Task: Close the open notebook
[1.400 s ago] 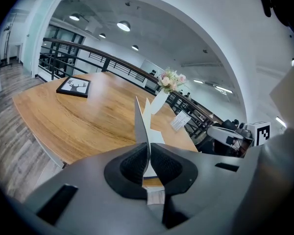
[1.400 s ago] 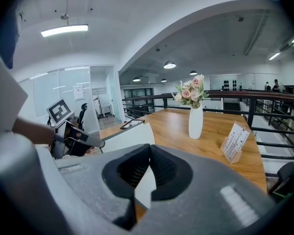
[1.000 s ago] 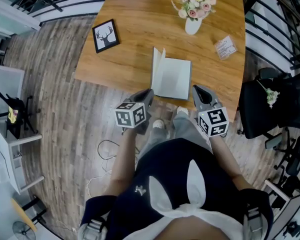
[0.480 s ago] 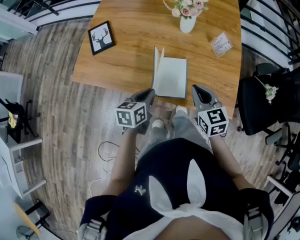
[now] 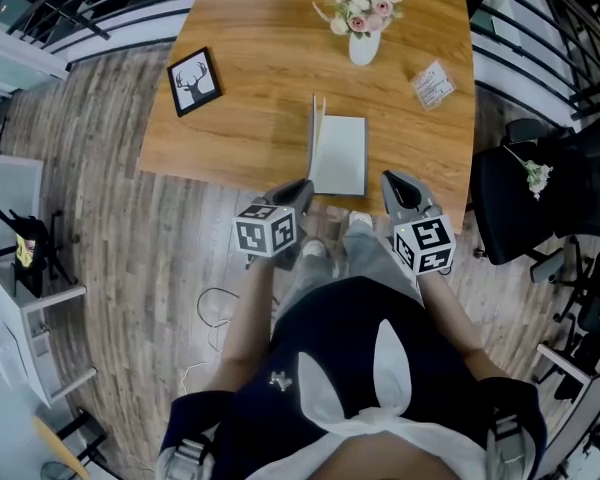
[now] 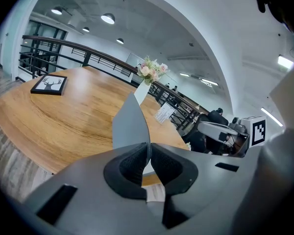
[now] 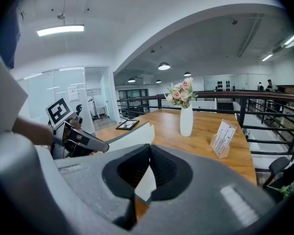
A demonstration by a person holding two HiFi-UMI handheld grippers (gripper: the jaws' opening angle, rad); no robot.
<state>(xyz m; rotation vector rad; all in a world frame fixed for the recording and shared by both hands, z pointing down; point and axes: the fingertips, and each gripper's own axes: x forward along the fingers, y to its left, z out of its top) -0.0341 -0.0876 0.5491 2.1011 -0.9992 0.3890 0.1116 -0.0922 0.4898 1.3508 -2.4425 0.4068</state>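
Observation:
The notebook (image 5: 342,158) lies near the wooden table's (image 5: 250,133) front edge, white page up. Its grey cover (image 5: 317,128) stands almost upright along the left side. My left gripper (image 5: 302,184) is at the cover's near corner. In the left gripper view the grey cover (image 6: 130,124) rises straight out of the closed pads of the left gripper (image 6: 148,146), so it is shut on the cover. My right gripper (image 5: 388,178) hovers just right of the notebook, off the page, shut and empty. The right gripper view shows its pads (image 7: 159,168) pressed together, and the raised cover (image 7: 132,136) beyond.
A framed deer picture (image 5: 193,81) lies at the table's left. A white vase of flowers (image 5: 363,46) and a small card stand (image 5: 430,85) are at the back. A black chair (image 5: 540,183) stands to the right. Wooden floor lies below the table edge.
The cover looks narrower and more upright than a second ago. The left gripper has shifted slightly with it. The right gripper has stayed put.

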